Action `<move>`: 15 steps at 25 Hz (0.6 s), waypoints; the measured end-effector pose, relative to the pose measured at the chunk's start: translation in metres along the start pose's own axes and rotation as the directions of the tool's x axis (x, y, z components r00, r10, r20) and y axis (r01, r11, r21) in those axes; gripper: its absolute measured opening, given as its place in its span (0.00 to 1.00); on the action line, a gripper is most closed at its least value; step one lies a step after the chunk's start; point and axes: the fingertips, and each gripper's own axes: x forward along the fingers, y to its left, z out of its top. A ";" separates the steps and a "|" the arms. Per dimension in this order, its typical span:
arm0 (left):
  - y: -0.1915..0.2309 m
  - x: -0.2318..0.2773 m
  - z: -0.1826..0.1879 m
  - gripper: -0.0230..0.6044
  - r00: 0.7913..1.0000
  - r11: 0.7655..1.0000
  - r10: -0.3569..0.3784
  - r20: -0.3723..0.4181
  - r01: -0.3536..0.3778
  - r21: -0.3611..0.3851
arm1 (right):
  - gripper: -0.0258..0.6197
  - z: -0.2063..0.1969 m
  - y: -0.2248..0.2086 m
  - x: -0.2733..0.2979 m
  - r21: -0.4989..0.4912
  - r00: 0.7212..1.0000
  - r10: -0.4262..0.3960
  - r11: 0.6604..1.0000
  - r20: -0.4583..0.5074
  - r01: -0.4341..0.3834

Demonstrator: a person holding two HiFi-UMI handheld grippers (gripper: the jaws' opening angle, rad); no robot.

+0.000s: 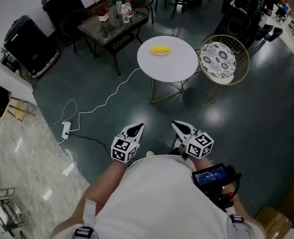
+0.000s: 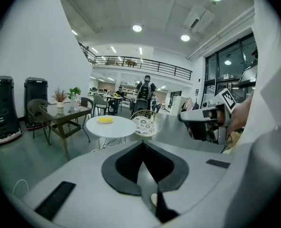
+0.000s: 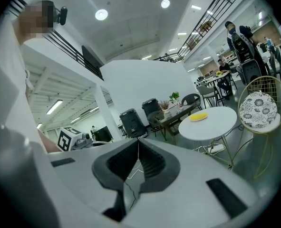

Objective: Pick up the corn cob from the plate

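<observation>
The left gripper [image 1: 135, 129] and the right gripper [image 1: 182, 127] are both held close in front of the person's body, above the dark floor [image 1: 112, 108], and they point toward a round white desk [image 1: 171, 66] that stands well apart from them. In the left gripper view the two fingers [image 2: 126, 167] are closed, their tips meet in one point, and nothing is between them. In the right gripper view the fingers [image 3: 154, 165] are also together at the tips, and only the floor and a thin cable show through the narrow slit lower down; this gripper is empty too. The corn cob [image 1: 160, 49] lies on the far part of the desk, yellow and alone; the plate under it is too small to see clearly. Neither gripper touches the desk or the cob. A chair [image 1: 218, 59] with a patterned cushion stands just beside the desk.
</observation>
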 end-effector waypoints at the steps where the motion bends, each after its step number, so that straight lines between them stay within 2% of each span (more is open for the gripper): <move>1: 0.002 -0.003 0.002 0.05 1.000 1.000 0.001 0.002 -0.001 -0.003 | 0.05 0.003 0.003 0.001 -0.003 1.000 -0.002 1.000 -0.003 0.002; 8: 0.036 0.027 0.013 0.05 1.000 1.000 0.023 0.005 -0.023 -0.021 | 0.05 0.017 -0.031 0.041 0.011 1.000 0.007 1.000 -0.030 -0.007; 15: 0.035 0.015 0.012 0.05 0.999 0.998 0.046 0.003 -0.046 -0.034 | 0.05 0.016 -0.023 0.041 0.025 0.999 0.017 1.000 -0.037 -0.016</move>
